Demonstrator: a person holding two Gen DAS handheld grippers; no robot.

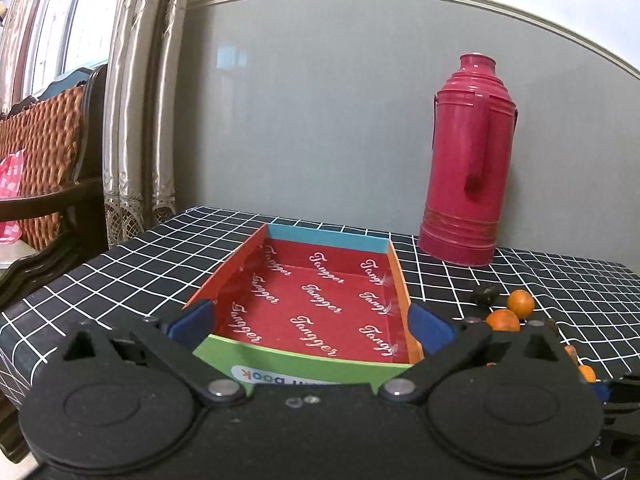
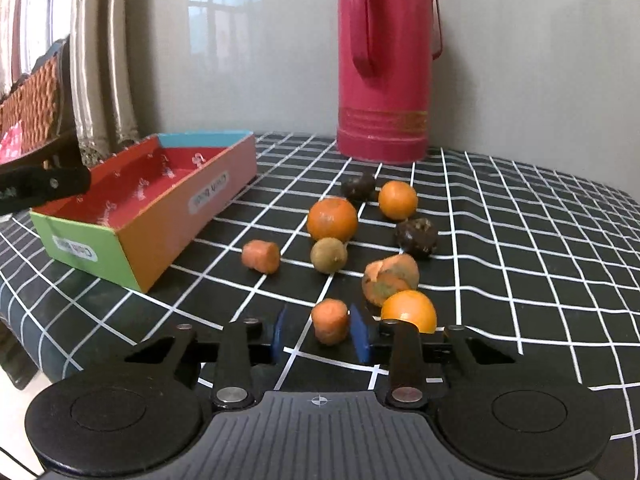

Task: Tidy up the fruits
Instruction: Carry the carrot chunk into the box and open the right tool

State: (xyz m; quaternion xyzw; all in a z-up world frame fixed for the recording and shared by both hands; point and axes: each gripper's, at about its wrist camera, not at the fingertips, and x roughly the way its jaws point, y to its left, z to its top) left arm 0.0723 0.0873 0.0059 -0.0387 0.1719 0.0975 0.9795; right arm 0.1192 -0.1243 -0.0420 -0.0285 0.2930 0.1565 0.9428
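Box (image 2: 152, 220) at left of frame is empty — nothing sorted yet. Right gripper (image 2: 320, 330) brackets a carrot piece (image 2: 330, 320) at bottom centre, not yet clamped; other fruits loose on cloth. Left gripper (image 1: 310, 320) spread wide around the box.

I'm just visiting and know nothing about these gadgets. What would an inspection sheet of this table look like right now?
Surface: black grid tablecloth, lying flat.
Job's things: colourful box, empty; oranges, a loose carrot chunk, a greenish-brown fruit and dark fruits lie beside it.
Clutter: red thermos, upright by the wall.
Grippers: left gripper open, straddling the box's near end; right gripper open, with a carrot piece between its pads and a gap on one side.
Cables: nothing seen.
Surroundings: grey wall, curtain, wicker-backed chair.
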